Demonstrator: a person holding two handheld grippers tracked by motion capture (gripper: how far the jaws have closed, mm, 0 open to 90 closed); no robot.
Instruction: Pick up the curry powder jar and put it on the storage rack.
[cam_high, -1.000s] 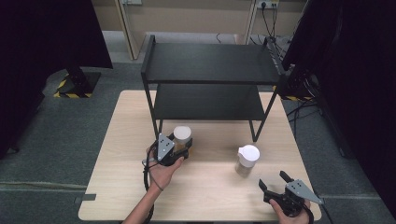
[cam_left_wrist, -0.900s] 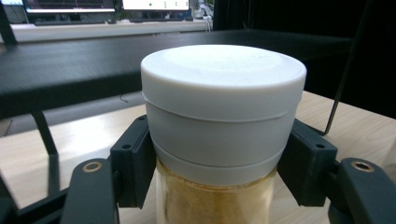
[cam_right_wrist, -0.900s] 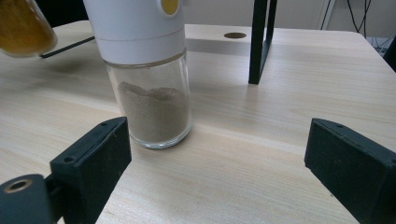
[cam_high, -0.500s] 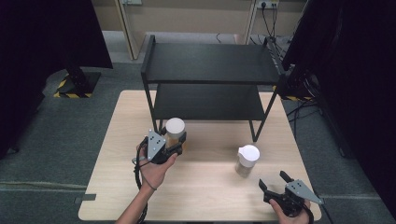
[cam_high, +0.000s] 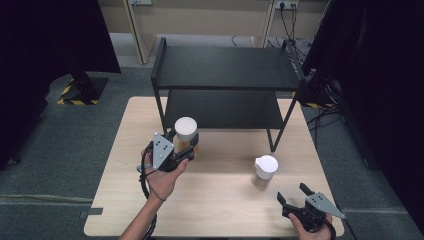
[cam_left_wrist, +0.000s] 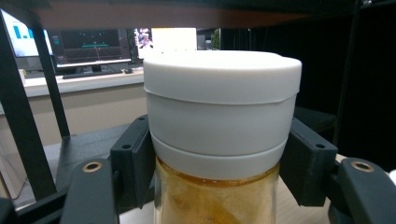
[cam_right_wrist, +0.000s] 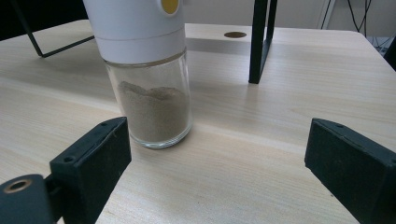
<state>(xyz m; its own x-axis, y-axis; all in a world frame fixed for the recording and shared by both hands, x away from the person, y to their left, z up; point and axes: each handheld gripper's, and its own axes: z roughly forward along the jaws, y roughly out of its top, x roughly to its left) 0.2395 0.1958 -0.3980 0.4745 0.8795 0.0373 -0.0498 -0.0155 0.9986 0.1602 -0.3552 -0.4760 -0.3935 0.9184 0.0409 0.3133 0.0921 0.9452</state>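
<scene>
You have the first jar (cam_high: 185, 134) in hand: your left gripper (cam_high: 181, 150) has its jaws clamped on the glass just under the white lid, one pad on each side, as the left gripper view shows, with the amber contents below the lid (cam_left_wrist: 222, 74). In the high view the jar sits upright in the jaws, off the surface (cam_high: 220, 210) and just in front of the black rack (cam_high: 225, 67), about level with its lower shelf (cam_high: 222, 107). So, judging from this, the pick-up is done and the placing is left: the jar is not yet on either shelf.

The second jar (cam_high: 263, 171), white-capped and holding a greyish powder (cam_right_wrist: 154, 112), stands untouched on the surface near the rack's right front leg (cam_right_wrist: 259, 42). Your right gripper (cam_high: 303, 201) rests low at the near right corner, jaws wide apart with nothing between them, pointed towards that jar but clear of it.

Your left forearm reaches in from the near edge, wrist roughly level, gripper aimed at the rack
</scene>
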